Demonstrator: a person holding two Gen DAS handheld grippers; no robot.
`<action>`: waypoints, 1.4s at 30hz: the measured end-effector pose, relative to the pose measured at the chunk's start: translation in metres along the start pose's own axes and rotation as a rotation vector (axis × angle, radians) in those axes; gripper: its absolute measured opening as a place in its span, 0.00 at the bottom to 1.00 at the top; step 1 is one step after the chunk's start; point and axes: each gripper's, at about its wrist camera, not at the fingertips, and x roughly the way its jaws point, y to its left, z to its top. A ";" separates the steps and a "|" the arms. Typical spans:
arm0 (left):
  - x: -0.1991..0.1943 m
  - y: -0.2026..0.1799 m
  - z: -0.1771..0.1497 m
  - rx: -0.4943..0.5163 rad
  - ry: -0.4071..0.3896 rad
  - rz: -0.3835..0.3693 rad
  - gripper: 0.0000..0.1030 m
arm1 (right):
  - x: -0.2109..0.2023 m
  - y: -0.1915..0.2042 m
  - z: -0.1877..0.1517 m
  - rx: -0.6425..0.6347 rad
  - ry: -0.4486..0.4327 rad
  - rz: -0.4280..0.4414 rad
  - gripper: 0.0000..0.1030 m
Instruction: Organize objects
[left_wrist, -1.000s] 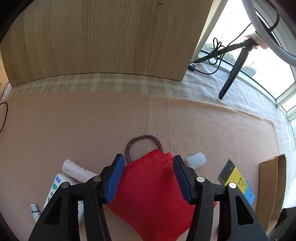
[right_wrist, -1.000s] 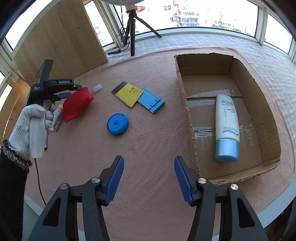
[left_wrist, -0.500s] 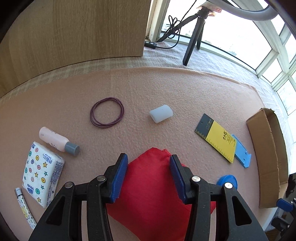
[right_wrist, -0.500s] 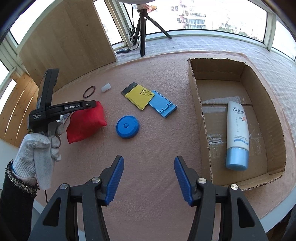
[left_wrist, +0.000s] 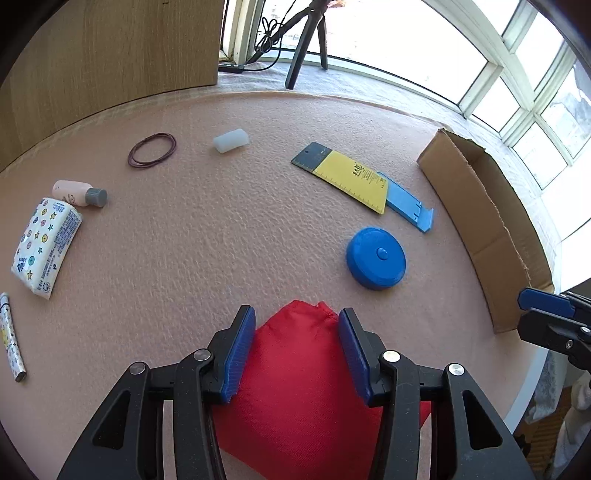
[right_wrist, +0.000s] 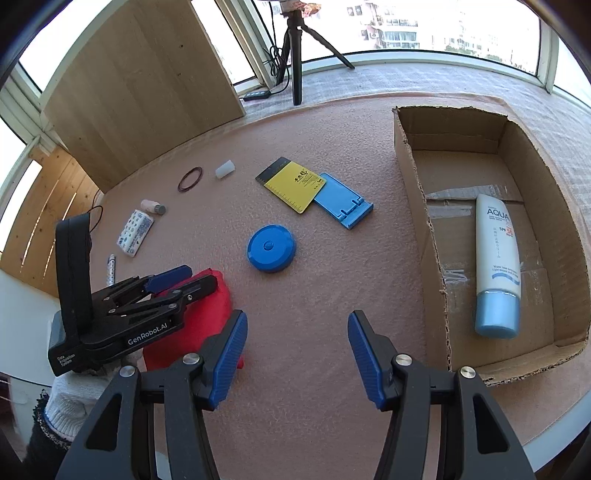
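Red pouch (left_wrist: 303, 398) bottom cut off

red fabric pouch (left_wrist: 306, 387) | soft, bulging | clamped between left tongs (left_wrist: 296, 349) | above pink mat

A pale wooden board (right_wrist: 140, 85) stands upright at ten o'clock, beyond the pink felt mat (right_wrist: 314, 295). At twelve o'clock a black tripod (right_wrist: 295, 44) stands on the grey cloth (right_wrist: 424, 81), a dark cable (right_wrist: 275, 55) hanging just beside its leg, with bright windows (left_wrist: 517, 66) behind.
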 end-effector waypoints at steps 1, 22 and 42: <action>-0.004 -0.002 -0.003 -0.002 -0.005 -0.001 0.50 | 0.001 0.002 0.000 -0.008 0.003 0.001 0.51; -0.058 0.024 -0.060 -0.164 -0.004 0.011 0.85 | 0.049 0.060 0.016 -0.229 0.110 0.073 0.67; -0.041 0.022 -0.066 -0.216 0.010 -0.084 0.72 | 0.084 0.086 0.015 -0.286 0.207 0.125 0.67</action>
